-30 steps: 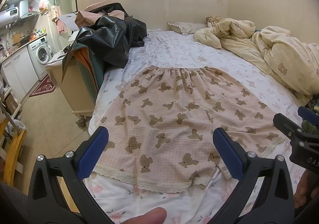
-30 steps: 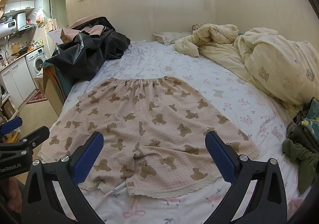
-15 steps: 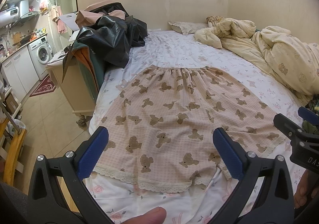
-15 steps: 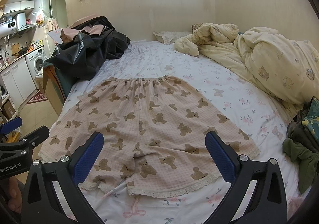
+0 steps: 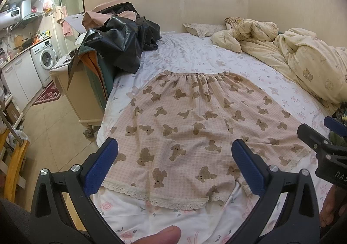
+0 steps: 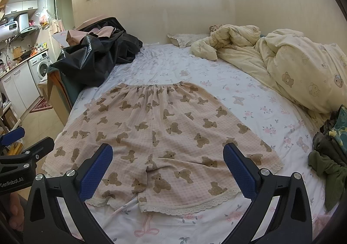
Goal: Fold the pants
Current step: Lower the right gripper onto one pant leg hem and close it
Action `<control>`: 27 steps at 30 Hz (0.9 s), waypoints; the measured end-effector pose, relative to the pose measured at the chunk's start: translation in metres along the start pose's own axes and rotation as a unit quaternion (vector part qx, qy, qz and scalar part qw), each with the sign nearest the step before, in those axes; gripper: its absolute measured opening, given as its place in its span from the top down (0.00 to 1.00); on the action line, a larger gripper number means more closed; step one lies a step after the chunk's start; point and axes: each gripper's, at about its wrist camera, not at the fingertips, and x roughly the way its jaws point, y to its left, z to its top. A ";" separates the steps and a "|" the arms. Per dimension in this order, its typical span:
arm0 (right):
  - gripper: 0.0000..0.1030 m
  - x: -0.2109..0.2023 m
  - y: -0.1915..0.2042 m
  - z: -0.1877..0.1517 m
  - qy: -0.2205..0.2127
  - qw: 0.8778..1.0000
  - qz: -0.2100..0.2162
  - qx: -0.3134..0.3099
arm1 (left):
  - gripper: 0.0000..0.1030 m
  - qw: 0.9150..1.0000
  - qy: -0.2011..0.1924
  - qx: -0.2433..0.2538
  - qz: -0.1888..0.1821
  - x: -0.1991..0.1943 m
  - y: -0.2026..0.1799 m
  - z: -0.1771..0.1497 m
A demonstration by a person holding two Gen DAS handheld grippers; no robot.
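your pants (image 6: 164,135) lie flat on the bed (image 6: 249,96), waistband far, lace hems toward you, so both legs are reachable for a first fold. left gripper (image 5: 173,168) and right gripper (image 6: 167,168) hover over the hems, both spread wide, holding nothing. no real change from half a second ago; fold not started.

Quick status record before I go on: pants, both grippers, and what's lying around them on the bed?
pants: pink bear print, spread flat on the bed sheet, waistband far, lace hems near, unfolded
left gripper: jaws open, above the left leg hem, holding nothing
right gripper: jaws open, above the crotch and right leg hem, holding nothing
quilt: bunched along the right side of the bed
black bag: heaped at the far left bed edge
dark clothes: piled at the right edge
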 end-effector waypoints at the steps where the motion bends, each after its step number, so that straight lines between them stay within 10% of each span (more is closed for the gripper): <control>1: 0.00 0.000 0.000 0.000 0.000 1.000 0.000 0.000 | 0.00 1.000 0.001 0.000 0.000 0.000 -0.001 0.000; 14: 0.00 0.015 -0.107 0.007 0.054 0.992 -0.046 0.108 | 0.00 0.996 0.061 -0.025 0.055 0.024 0.011 0.001; 21: 0.10 0.065 -0.247 -0.012 0.134 0.948 -0.067 0.281 | 0.00 0.996 0.075 -0.011 0.050 0.028 -0.008 0.005; 27: 0.27 0.118 -0.292 -0.042 0.217 0.925 -0.076 0.302 | 0.00 0.994 0.094 -0.018 0.043 0.037 -0.012 0.009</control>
